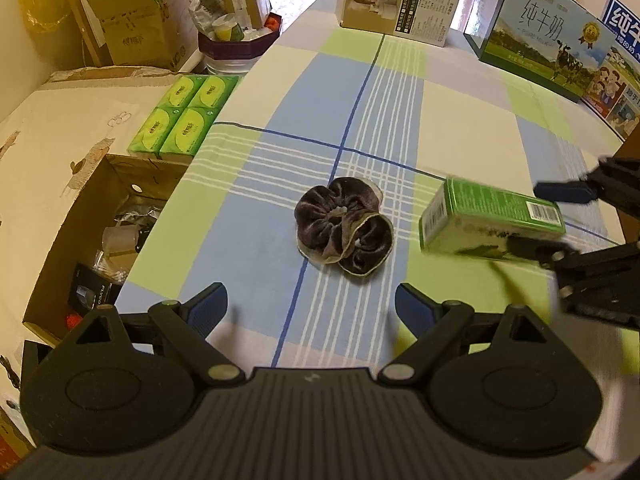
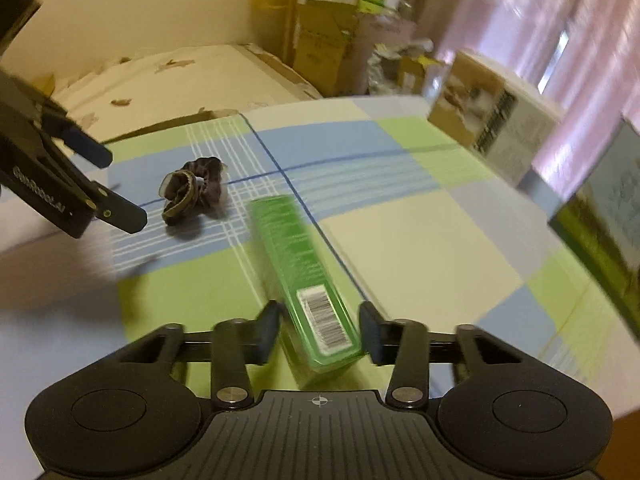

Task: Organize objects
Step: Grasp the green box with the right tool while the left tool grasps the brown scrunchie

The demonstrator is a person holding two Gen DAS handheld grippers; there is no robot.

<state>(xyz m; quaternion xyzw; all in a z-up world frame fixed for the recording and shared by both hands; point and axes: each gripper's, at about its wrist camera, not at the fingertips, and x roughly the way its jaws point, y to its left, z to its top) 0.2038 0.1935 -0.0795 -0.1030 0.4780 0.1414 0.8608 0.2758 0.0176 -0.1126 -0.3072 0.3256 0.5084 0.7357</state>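
Your left tool (image 1: 310, 304) is wide open and holds nothing; it hangs above the checked worktop (image 1: 440, 112), pointing toward the dark velvet scrunchie (image 1: 343, 229). The scrunchie lies flat on the blue and white stripes, near the middle of the cloth, apart from both tools. Your right tool (image 2: 320, 330) is closed on a long green box (image 2: 304, 276) with a barcode label. Its fingers (image 2: 267, 334) press on the two long sides near the barcode end. In the left wrist view the green box (image 1: 490, 220) is just to the right of the scrunchie, not touching it. Whether the box rests on the cloth or is lifted, you cannot tell. Milk cartons (image 1: 548, 36) stand at the far right edge.
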